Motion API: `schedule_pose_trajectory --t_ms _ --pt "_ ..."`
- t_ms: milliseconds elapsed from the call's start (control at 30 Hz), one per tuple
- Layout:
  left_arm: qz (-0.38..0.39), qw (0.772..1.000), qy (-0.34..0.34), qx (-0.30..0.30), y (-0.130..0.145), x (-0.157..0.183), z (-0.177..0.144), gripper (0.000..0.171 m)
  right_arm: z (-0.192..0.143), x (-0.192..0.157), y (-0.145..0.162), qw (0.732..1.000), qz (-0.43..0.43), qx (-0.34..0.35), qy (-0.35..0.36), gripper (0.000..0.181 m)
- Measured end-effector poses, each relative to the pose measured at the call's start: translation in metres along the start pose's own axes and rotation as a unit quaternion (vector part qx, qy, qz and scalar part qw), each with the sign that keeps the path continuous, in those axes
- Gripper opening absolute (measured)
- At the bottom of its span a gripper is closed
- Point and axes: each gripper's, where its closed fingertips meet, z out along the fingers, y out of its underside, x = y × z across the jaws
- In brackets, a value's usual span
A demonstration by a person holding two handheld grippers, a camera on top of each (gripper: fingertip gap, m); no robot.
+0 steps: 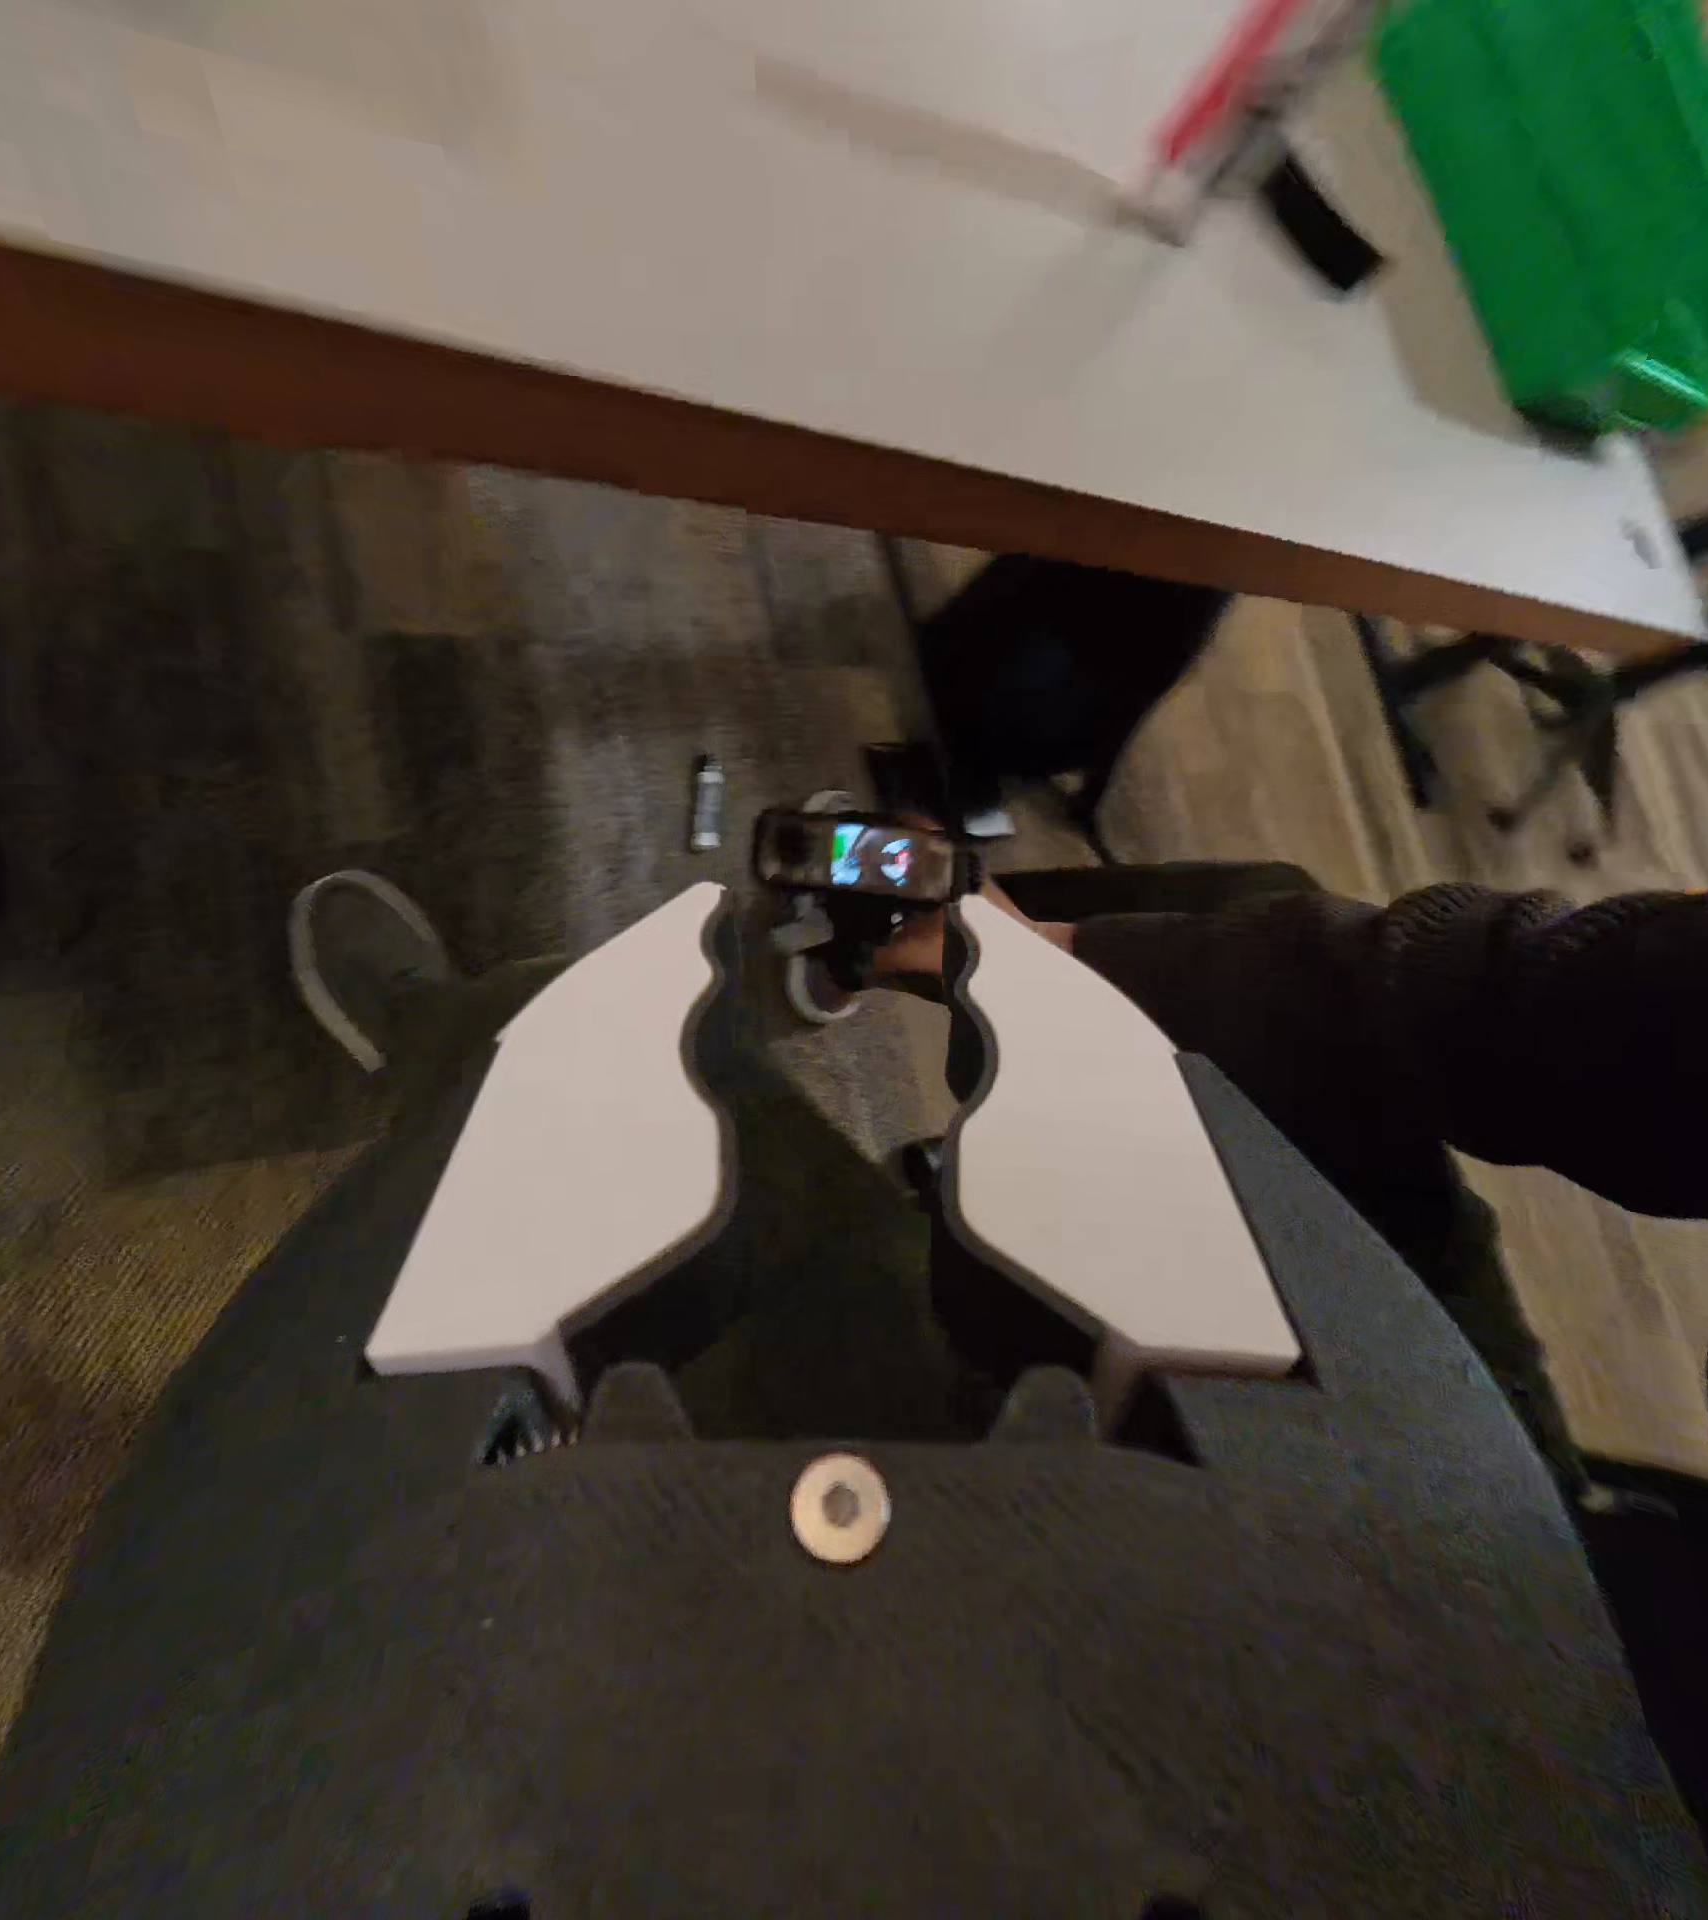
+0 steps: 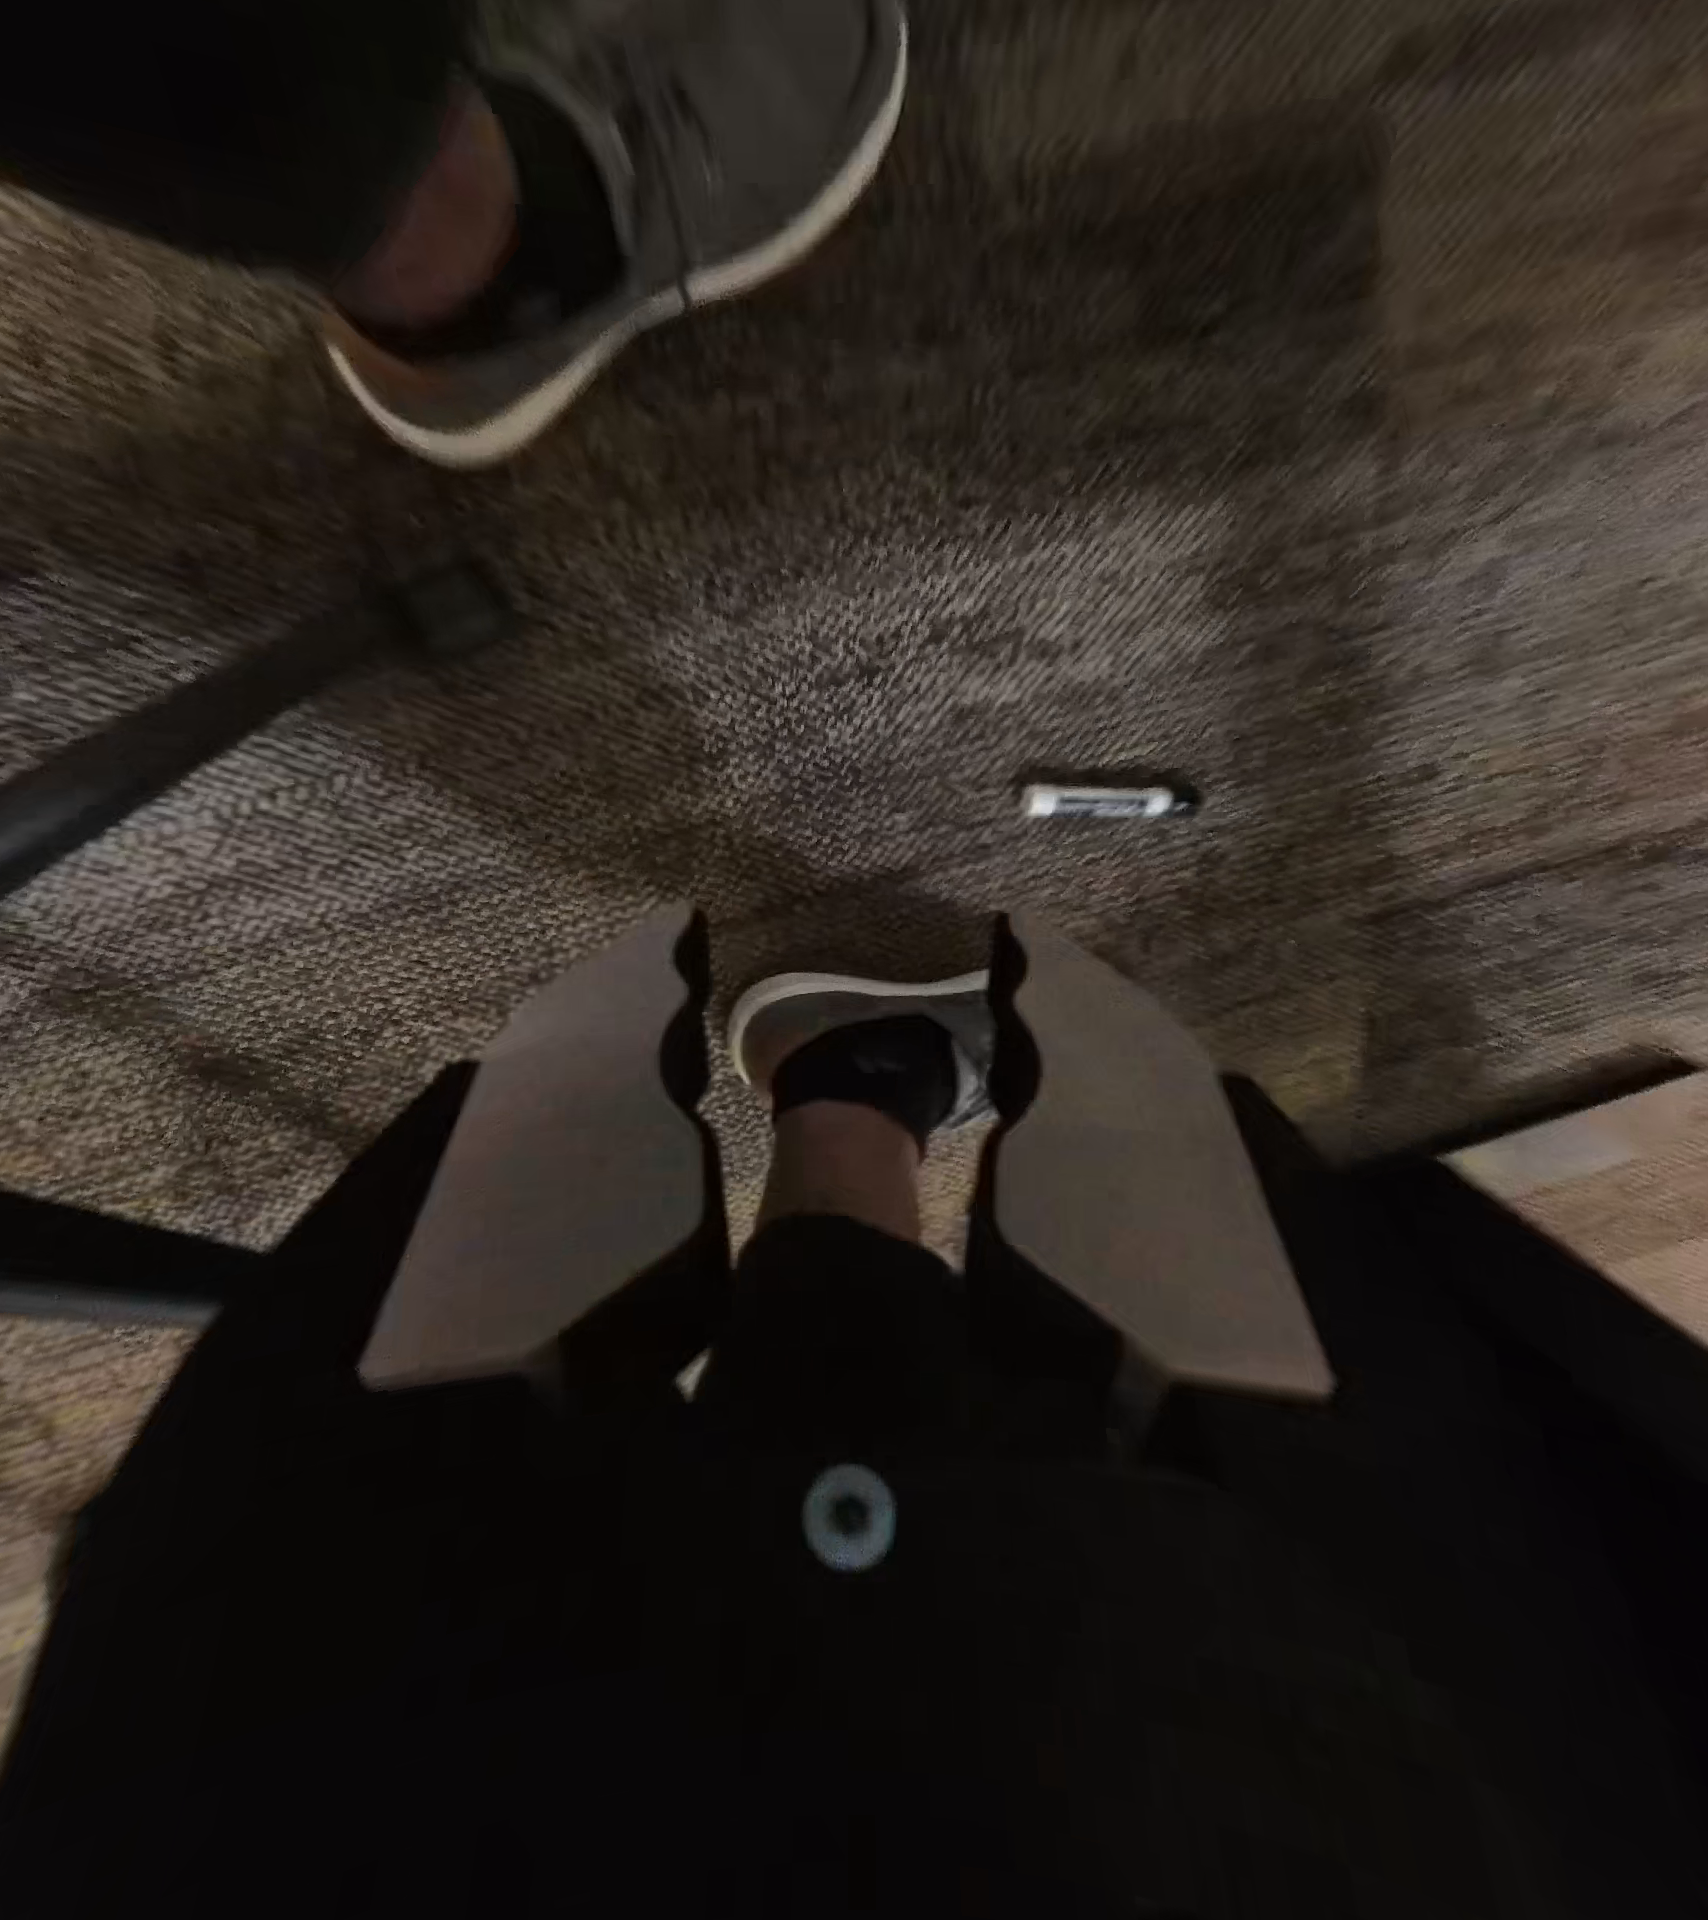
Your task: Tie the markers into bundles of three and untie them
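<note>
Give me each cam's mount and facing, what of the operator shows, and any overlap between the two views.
Left wrist view: on the left gripper, open, aimed down past the white table's edge at carpet; shows a dark sleeve, the other gripper farther off, a shoe.
Right wrist view: on the right gripper, open, pointing nearly straight down at carpet; shows both shoes and a bare leg.
Shared: a single marker lying on the carpet, the carpet, the shoes.

Your right gripper [image 2: 845, 914] points down at the carpet [image 2: 517, 831], fingers apart w/ nothing between. One marker [image 2: 1104, 801] lies on the carpet, up & right of the tips. Shoes [image 2: 684, 208] near top-left & just below the tips.
</note>
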Motion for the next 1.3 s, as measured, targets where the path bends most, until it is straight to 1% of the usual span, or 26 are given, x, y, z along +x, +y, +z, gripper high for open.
schedule_pose_trajectory --t_ms 33,67,100,133,200,233,300,400,467,500,533,567,633,667,700,767,833,867,900,967,1033,1067,1100,1167,1233,1300 --pt "-0.026 0.999 -0.034 0.004 0.003 -0.026 -0.008 0.039 0.036 0.005 0.008 0.999 0.031 -0.028 -0.02 0.044" --pt "-0.057 0.997 -0.059 0.005 0.008 -0.049 -0.016 0.04 0.068 0.011 0.017 0.995 0.076 -0.054 -0.042 0.04" --pt "-0.093 0.993 -0.072 0.008 0.014 -0.067 -0.024 0.04 0.099 0.02 0.026 0.988 0.12 -0.075 -0.056 0.04" --pt "-0.127 0.989 -0.074 0.014 0.019 -0.08 -0.031 0.041 0.127 0.034 0.037 0.982 0.154 -0.092 -0.054 0.038" --pt "-0.182 0.98 -0.071 0.031 0.026 -0.098 -0.043 0.04 0.176 0.074 0.063 0.975 0.184 -0.124 -0.008 0.036" --pt "-0.198 0.977 -0.074 0.033 0.03 -0.105 -0.048 0.041 0.194 0.093 0.073 0.972 0.2 -0.125 0.015 0.035" --pt "-0.204 0.974 -0.095 0.021 0.045 -0.119 -0.056 0.041 0.219 0.121 0.08 0.961 0.258 -0.093 0.035 0.034" --pt "-0.195 0.971 -0.134 -0.02 0.074 -0.139 -0.066 0.042 0.238 0.146 0.082 0.94 0.335 -0.048 0.054 0.037" --pt "-0.204 0.968 -0.146 -0.029 0.085 -0.149 -0.075 0.042 0.252 0.152 0.089 0.923 0.376 -0.054 0.057 0.044" --pt "-0.212 0.966 -0.149 -0.019 0.085 -0.154 -0.08 0.042 0.261 0.153 0.096 0.909 0.406 -0.067 0.059 0.047" --pt "-0.221 0.963 -0.153 -0.004 0.084 -0.16 -0.085 0.042 0.271 0.153 0.1 0.893 0.441 -0.077 0.054 0.045" --pt "-0.231 0.96 -0.157 0.008 0.082 -0.167 -0.09 0.042 0.281 0.151 0.101 0.876 0.474 -0.08 0.042 0.041" --pt "-0.254 0.954 -0.159 0.017 0.083 -0.18 -0.094 0.042 0.297 0.149 0.095 0.847 0.527 -0.06 0.016 0.03" --pt "-0.266 0.952 -0.152 0.02 0.084 -0.183 -0.094 0.042 0.304 0.149 0.093 0.837 0.544 -0.054 0.013 0.027" --pt "-0.279 0.95 -0.136 0.03 0.082 -0.183 -0.093 0.048 0.31 0.149 0.095 0.832 0.551 -0.062 0.017 0.027" --pt "-0.311 0.945 -0.076 0.072 0.068 -0.174 -0.091 0.057 0.321 0.147 0.109 0.834 0.54 -0.112 0.038 0.027" --pt "-0.335 0.933 -0.038 0.123 0.053 -0.171 -0.093 0.057 0.333 0.143 0.121 0.834 0.527 -0.157 0.045 0.026" --pt "-0.342 0.93 -0.033 0.134 0.051 -0.172 -0.095 0.057 0.338 0.142 0.118 0.831 0.533 -0.154 0.033 0.017" --pt "-0.343 0.928 -0.037 0.137 0.052 -0.176 -0.096 0.056 0.343 0.143 0.113 0.825 0.546 -0.145 0.022 0.022" --pt "-0.339 0.93 -0.058 0.128 0.057 -0.183 -0.096 0.056 0.348 0.132 0.102 0.813 0.563 -0.142 -0.041 0.026" --pt "-0.332 0.933 -0.068 0.12 0.059 -0.184 -0.095 0.056 0.345 0.124 0.084 0.81 0.567 -0.108 -0.106 0.019" --pt "-0.329 0.935 -0.065 0.115 0.058 -0.181 -0.092 0.055 0.34 0.122 0.073 0.814 0.561 -0.081 -0.125 0.019" --pt "-0.325 0.938 -0.057 0.11 0.056 -0.176 -0.089 0.055 0.333 0.119 0.064 0.823 0.55 -0.059 -0.129 0.019" --pt "-0.313 0.943 -0.026 0.11 0.044 -0.16 -0.081 0.055 0.313 0.111 0.043 0.852 0.507 -0.015 -0.13 0.019" --pt "-0.298 0.946 0.02 0.123 0.024 -0.138 -0.075 0.057 0.284 0.092 0.012 0.877 0.452 0.029 -0.158 0.018" --pt "-0.284 0.948 0.068 0.125 0.009 -0.112 -0.066 0.054 0.244 0.069 -0.018 0.903 0.386 0.061 -0.181 0.018"
